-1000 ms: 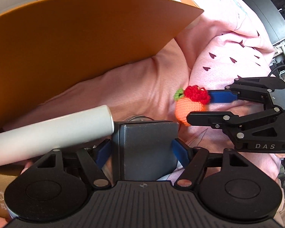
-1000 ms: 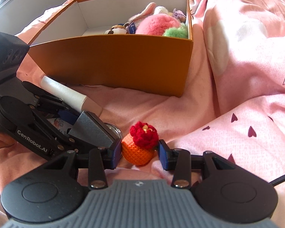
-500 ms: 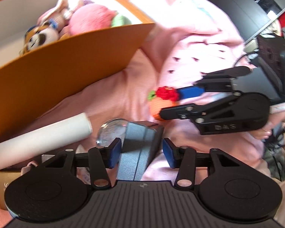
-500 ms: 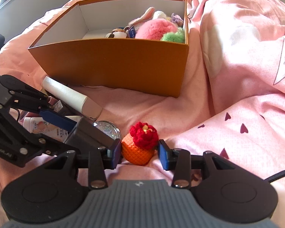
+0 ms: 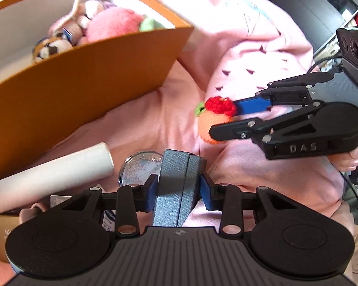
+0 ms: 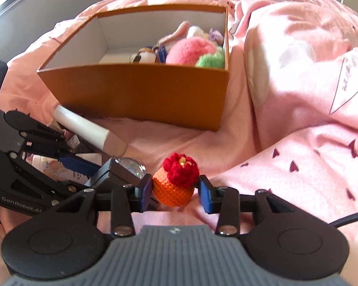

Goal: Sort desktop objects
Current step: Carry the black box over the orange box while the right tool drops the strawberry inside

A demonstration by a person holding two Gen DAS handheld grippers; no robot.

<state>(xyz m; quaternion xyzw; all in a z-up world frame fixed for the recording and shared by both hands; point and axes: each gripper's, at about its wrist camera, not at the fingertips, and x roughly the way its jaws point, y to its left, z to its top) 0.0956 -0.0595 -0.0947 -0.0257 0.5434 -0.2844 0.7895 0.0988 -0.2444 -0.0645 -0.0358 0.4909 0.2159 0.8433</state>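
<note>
My left gripper has its jaws closing on a grey-blue textured case. Both blue pads press the case's sides, and it stands on edge between them. In the right wrist view that case shows at the left gripper's tips. My right gripper is shut on a crocheted orange toy with a red flower. From the left wrist view the toy sits between the right gripper's two fingers. An orange cardboard box lies beyond both, on the pink bedding.
Plush toys fill the box's right end. A white tube and a round glittery glass piece lie just ahead of the left gripper. More small packets lie at the left. Rumpled pink bedding rises on the right.
The left jaws have closed from wide apart onto the grey case, which now stands edge-on. The left gripper has risen, so the box's inside shows. The right gripper still holds the toy.
</note>
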